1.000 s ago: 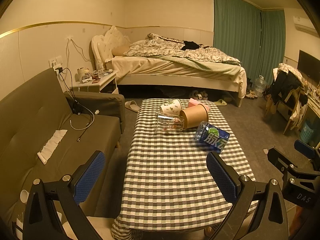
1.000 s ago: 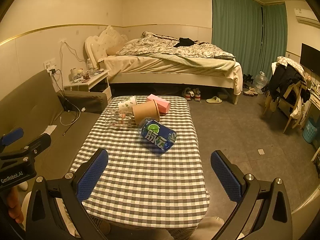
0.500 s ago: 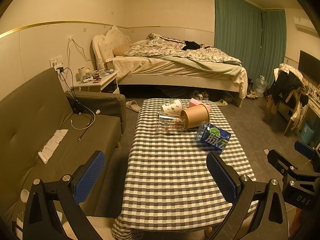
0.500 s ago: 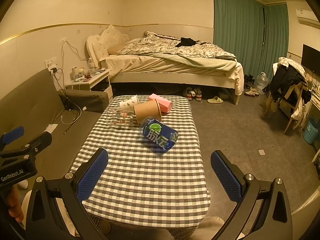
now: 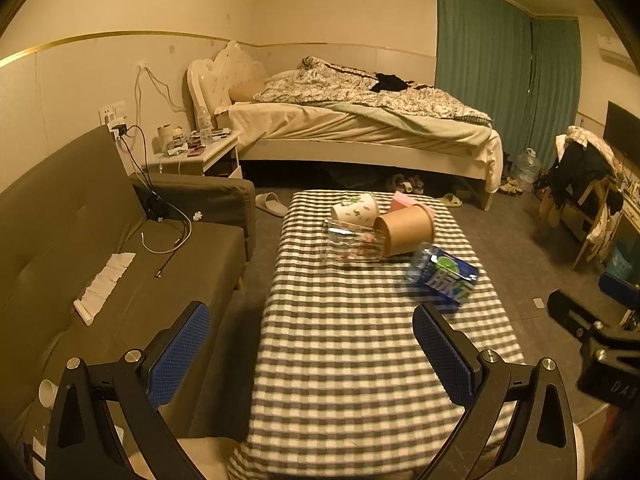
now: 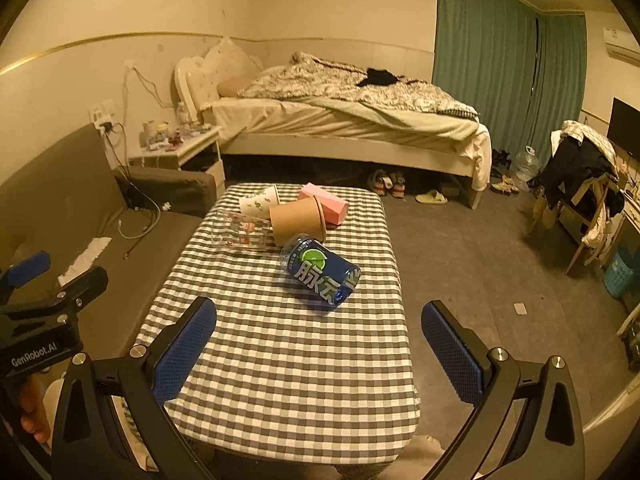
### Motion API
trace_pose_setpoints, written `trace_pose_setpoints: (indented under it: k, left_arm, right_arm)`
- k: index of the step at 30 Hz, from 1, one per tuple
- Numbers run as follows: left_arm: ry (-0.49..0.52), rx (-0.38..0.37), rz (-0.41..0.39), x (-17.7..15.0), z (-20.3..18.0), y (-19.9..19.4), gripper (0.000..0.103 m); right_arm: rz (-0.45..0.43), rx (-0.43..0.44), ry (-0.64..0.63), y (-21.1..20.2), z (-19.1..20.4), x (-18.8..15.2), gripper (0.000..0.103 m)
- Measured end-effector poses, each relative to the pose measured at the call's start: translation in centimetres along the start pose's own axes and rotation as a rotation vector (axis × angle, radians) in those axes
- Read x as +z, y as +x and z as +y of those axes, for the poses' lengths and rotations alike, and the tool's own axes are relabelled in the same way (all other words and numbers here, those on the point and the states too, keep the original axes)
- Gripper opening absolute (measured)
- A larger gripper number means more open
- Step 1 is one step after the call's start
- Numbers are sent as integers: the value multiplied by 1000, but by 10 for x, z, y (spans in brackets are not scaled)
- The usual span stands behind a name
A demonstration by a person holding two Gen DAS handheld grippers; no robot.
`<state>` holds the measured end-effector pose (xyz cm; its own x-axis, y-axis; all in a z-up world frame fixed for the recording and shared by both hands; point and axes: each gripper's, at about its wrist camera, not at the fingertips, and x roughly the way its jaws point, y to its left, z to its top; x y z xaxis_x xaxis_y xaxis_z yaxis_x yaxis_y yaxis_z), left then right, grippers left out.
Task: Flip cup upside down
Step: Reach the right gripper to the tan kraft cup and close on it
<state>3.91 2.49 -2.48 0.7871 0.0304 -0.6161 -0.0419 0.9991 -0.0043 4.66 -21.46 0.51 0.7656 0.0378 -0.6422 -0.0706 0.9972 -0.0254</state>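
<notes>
Several cups lie on their sides at the far end of a checkered table [image 5: 360, 352] [image 6: 280, 360]: a brown paper cup [image 5: 404, 229] [image 6: 297, 219], a white cup with green print [image 5: 355, 209] [image 6: 259, 201], a clear glass cup [image 5: 352, 240] [image 6: 242, 233] and a blue plastic cup with a lime label [image 5: 442, 273] [image 6: 320, 272]. My left gripper [image 5: 312, 356] is open and empty above the table's near left part. My right gripper [image 6: 318, 354] is open and empty above the near end.
A pink box [image 6: 325, 203] lies behind the brown cup. A grey sofa [image 5: 80, 248] runs along the table's left side. A bed [image 5: 360, 128] stands behind the table. A chair with clothes [image 6: 580, 184] stands at the right. The other gripper shows at each view's edge.
Both grippers have drifted slightly toward the table; the cups appear a little nearer. The jaws stay open and nothing on the table has moved.
</notes>
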Motion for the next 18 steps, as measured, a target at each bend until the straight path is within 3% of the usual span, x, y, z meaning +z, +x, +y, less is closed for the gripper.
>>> trace_pose_setpoints:
  k: [6, 12, 15, 18]
  left_arm:
    - [-11, 11, 21, 19, 25, 48, 103]
    - [11, 32, 53, 34, 49, 106, 103]
    - [14, 31, 76, 36, 59, 134, 103]
    - [3, 30, 107, 32, 64, 160, 103]
  right_arm:
    - [77, 6, 33, 47, 13, 30, 103]
    - [159, -2, 28, 123, 19, 84, 103]
    - [184, -39, -28, 159, 20, 115, 103]
    - [201, -45, -164, 187, 35, 137, 103]
